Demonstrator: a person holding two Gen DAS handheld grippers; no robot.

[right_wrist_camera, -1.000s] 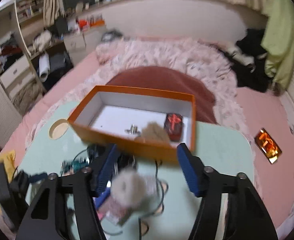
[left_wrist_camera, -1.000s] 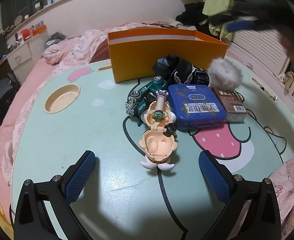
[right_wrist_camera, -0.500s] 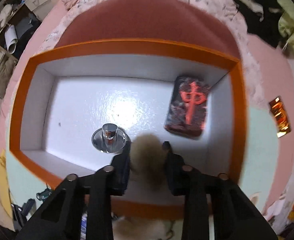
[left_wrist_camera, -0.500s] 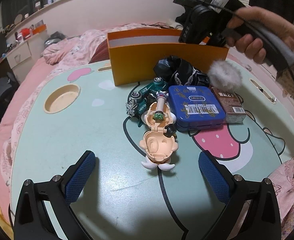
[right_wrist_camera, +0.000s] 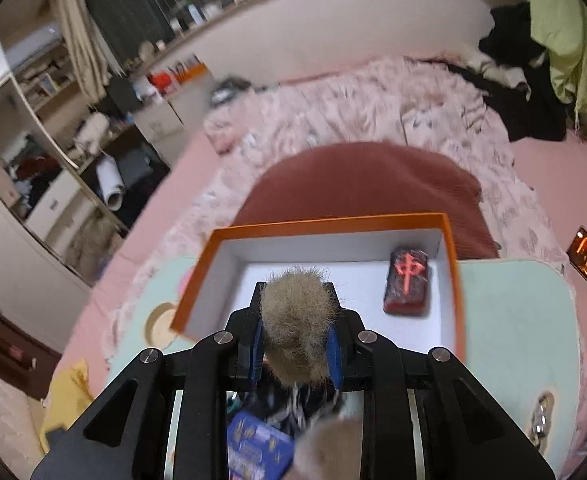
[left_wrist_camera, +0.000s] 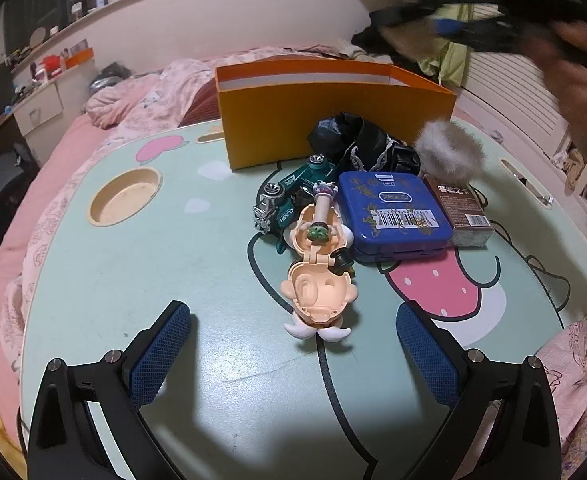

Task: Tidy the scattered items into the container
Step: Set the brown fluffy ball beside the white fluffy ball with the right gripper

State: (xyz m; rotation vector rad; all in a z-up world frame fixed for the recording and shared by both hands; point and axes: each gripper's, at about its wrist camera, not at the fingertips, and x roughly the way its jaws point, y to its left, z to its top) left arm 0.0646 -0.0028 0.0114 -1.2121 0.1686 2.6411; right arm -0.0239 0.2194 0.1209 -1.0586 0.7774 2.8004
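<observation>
Above the near wall of the orange box [right_wrist_camera: 449, 264], the right gripper [right_wrist_camera: 295, 334] pinches a tan fur ball [right_wrist_camera: 295, 330] between its blue pads, the tuft bulging out over the fingertips. Inside the box, on its white floor, a dark block with a red character [right_wrist_camera: 407, 282] lies against the right wall. From the left wrist view the right gripper [left_wrist_camera: 441, 26] shows only as a blurred dark shape high over the box's right end [left_wrist_camera: 333, 120].

Just in front of the box, on the mint-green table [left_wrist_camera: 133, 280], the loose things sit in a cluster: a black crumpled bag [left_wrist_camera: 363, 146] touching the box's front, a grey pompom [left_wrist_camera: 451, 152] to its right, a green toy car [left_wrist_camera: 289, 196], a blue tin [left_wrist_camera: 393, 214] and a brown carton [left_wrist_camera: 463, 210] beside the tin. Nearer than these lies a peach hinged figure toy [left_wrist_camera: 319, 276], opened flat. The left gripper [left_wrist_camera: 293, 354] hovers over bare table nearest the camera, fingers spread wide and holding nothing.
</observation>
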